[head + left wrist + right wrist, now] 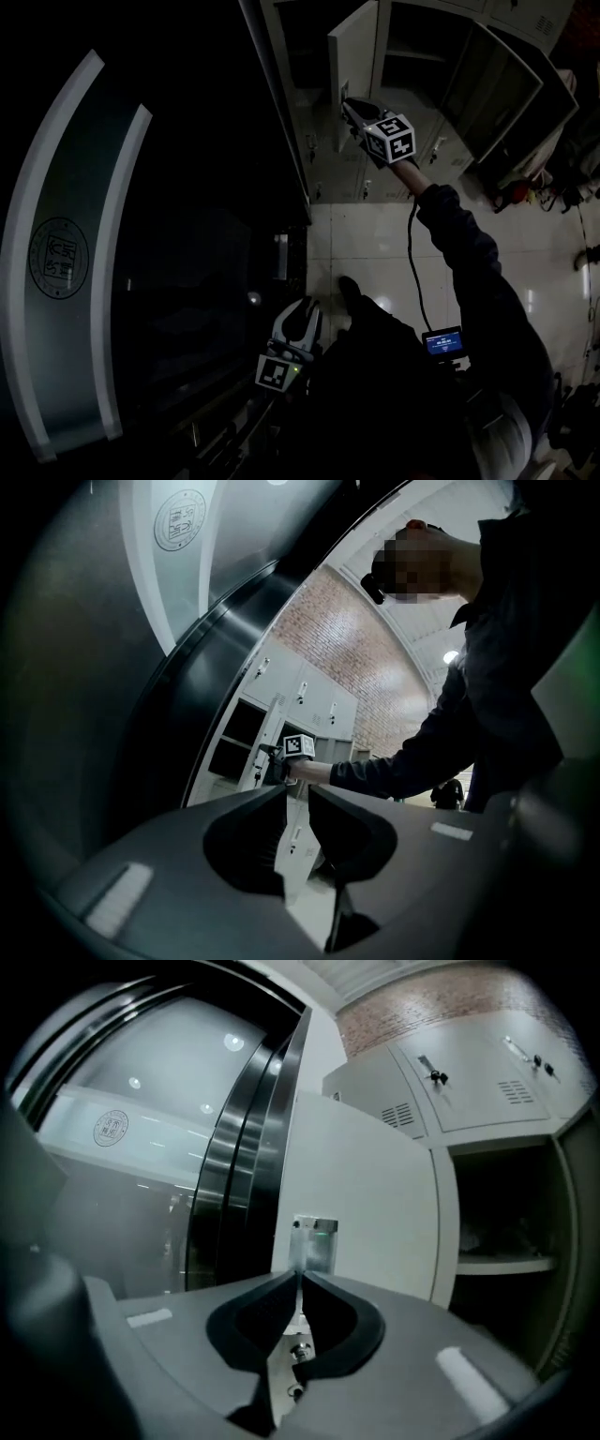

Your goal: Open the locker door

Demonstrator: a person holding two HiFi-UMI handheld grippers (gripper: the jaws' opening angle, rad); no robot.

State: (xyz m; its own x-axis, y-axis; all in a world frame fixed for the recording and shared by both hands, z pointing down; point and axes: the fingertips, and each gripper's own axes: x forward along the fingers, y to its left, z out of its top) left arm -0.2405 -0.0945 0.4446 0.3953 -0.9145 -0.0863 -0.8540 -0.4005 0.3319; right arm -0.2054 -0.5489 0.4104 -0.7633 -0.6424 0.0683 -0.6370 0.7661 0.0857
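A pale bank of lockers (349,169) holds the locker door (354,56), which stands swung partly out from it with a dark open compartment (506,1241) and its shelf just beside the door's hinge side. The right gripper (349,105) is at the door's free edge, and its own view shows the jaws pinched onto that thin edge – clenched on the door, directly below the small metal lock box (315,1241) mounted on the door's face. On the far side of the door from the compartment runs a tall dark glass wall (187,187) with pale curved stripes and a round emblem (58,258). The tiled floor (366,244) lies below the door. The person's dark sleeve (469,262) reaches up to the door. Well apart from the door, low down by the glass, the left gripper (302,314) is slack – jaws parted, nothing between them
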